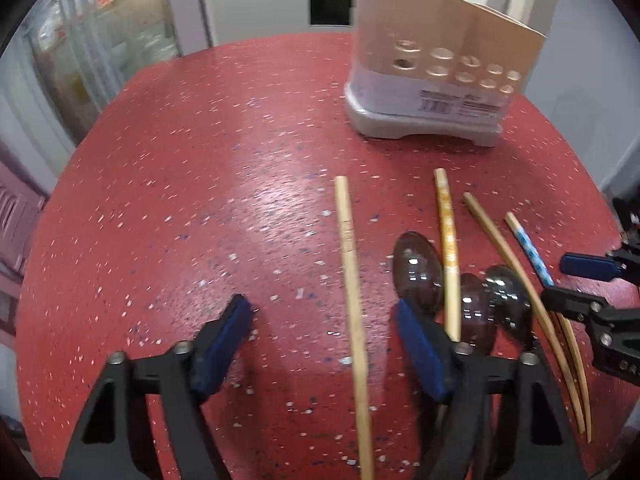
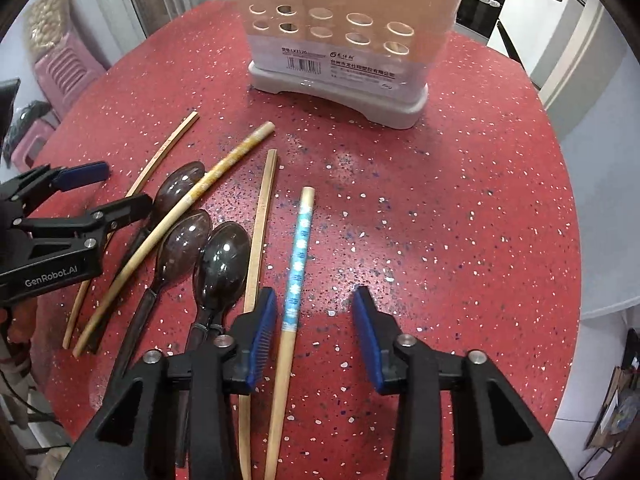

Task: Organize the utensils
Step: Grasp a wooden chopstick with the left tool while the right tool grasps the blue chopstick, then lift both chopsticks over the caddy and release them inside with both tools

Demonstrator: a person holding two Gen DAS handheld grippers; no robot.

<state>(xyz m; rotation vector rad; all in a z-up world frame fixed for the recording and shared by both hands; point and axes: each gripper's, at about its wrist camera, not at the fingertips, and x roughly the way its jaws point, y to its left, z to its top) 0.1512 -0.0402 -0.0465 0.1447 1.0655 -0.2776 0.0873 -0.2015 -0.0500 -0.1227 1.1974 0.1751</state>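
Several chopsticks and three dark clear plastic spoons lie on the red speckled table (image 1: 180, 160). My left gripper (image 1: 324, 316) is open low over the table; a plain wooden chopstick (image 1: 352, 292) lies between its fingers. The spoons (image 1: 418, 268) lie just right of it. My right gripper (image 2: 314, 312) is open, and a chopstick with a blue patterned band (image 2: 296, 268) lies between its fingers. The spoons (image 2: 222, 260) and other chopsticks (image 2: 260, 220) lie left of it. The beige utensil holder (image 2: 340, 36) with round holes stands behind; it also shows in the left wrist view (image 1: 432, 72).
The table edge curves round on all sides. Pink stools (image 2: 60, 68) stand beyond its left side. Cabinets and an appliance (image 1: 332, 4) stand behind the table. The left gripper (image 2: 72, 216) shows in the right wrist view, the right gripper (image 1: 592, 280) in the left one.
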